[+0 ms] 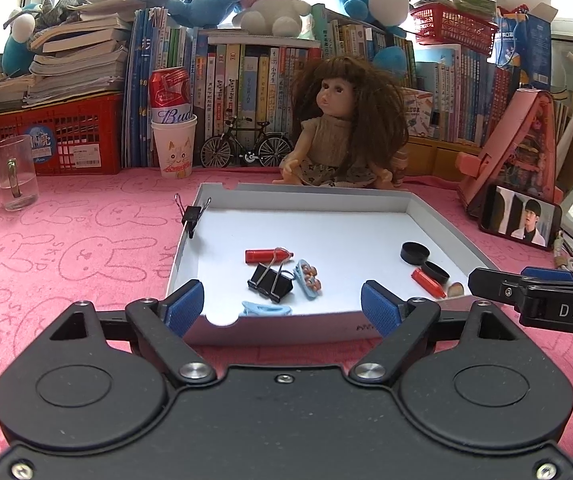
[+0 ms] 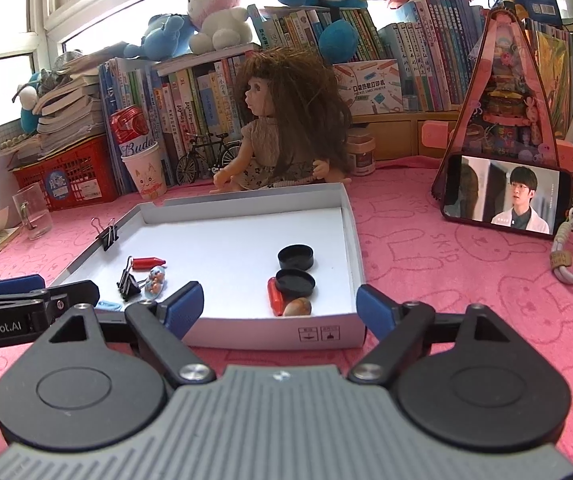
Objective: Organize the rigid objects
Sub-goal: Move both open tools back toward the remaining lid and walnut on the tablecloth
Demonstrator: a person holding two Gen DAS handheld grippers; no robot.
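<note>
A white shallow box (image 1: 190, 236) (image 2: 354, 240) lies on the pink cloth. Inside it are a red cap-shaped piece (image 1: 268, 255) (image 2: 147, 262), a black binder clip (image 1: 271, 280) (image 2: 128, 282), small blue slippers (image 1: 308, 276) (image 2: 155, 279), a light blue clip (image 1: 265, 309), two black round lids (image 1: 415, 252) (image 2: 295, 257), another red piece (image 1: 428, 282) (image 2: 275, 300) and a brown pebble (image 2: 298, 306). A smaller binder clip (image 1: 191, 216) (image 2: 107, 236) grips the box's left wall. My left gripper (image 1: 282, 306) and right gripper (image 2: 278, 308) hover open and empty at the box's near edge.
A doll (image 1: 338, 128) sits behind the box. A glass mug (image 1: 14, 176), a paper cup with a can (image 1: 174, 148), a toy bicycle (image 1: 246, 146), red crates and books line the back. A phone (image 2: 504, 200) stands on the right beside a lanyard (image 2: 570, 264).
</note>
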